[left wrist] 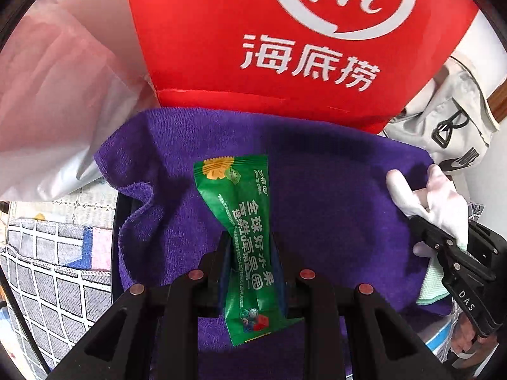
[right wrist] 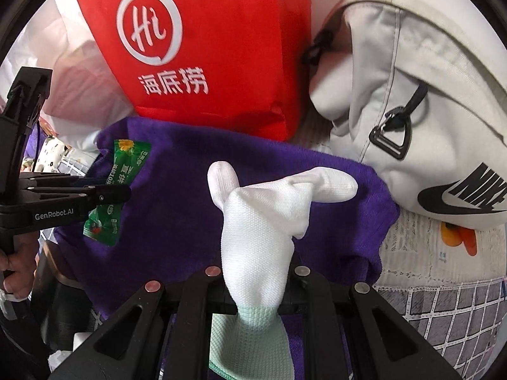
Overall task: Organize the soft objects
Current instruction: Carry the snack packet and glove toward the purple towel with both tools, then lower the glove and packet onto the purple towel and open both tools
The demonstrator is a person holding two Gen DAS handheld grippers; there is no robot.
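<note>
Left gripper clamped on green snack packet; right gripper clamped on white glove, both held over purple towel. Best to lower slowly, release only once resting on towel. Beyond: red bag, grey backpack. Destination unclear; towel's support hidden.

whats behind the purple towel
A red bag stands right behind the purple towel, with a white Nike bag beside it. The red bag's base and what lies under the towel are covered.
</note>
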